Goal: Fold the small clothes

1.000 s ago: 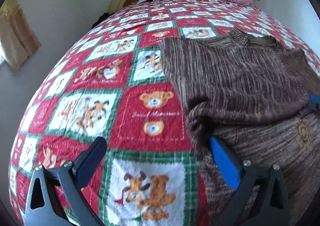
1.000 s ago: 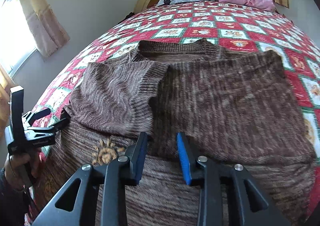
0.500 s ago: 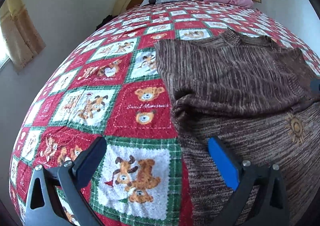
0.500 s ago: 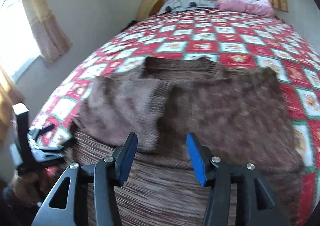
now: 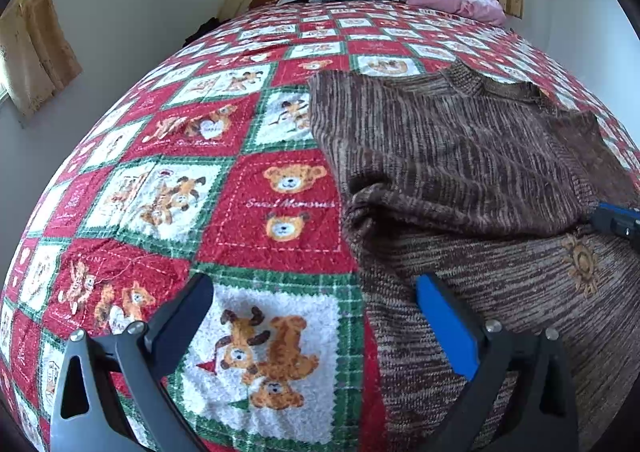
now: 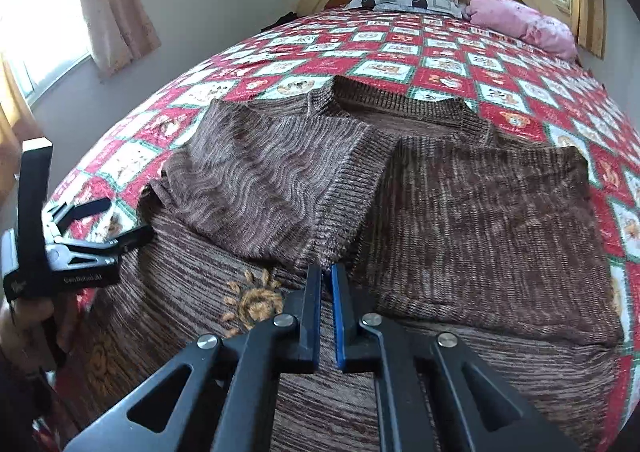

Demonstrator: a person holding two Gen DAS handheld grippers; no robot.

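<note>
A brown knit sweater [image 6: 460, 211] lies spread on the bed's bear-patterned quilt [image 5: 256, 211], toward the foot edge, both sleeves folded in across its body. The right tongs [image 6: 326, 284] are clenched with nothing visibly between the pads, poised at the left sleeve's cuff. The left tongs [image 5: 312, 308] are released, straddling the sweater's left edge above the quilt.
</note>
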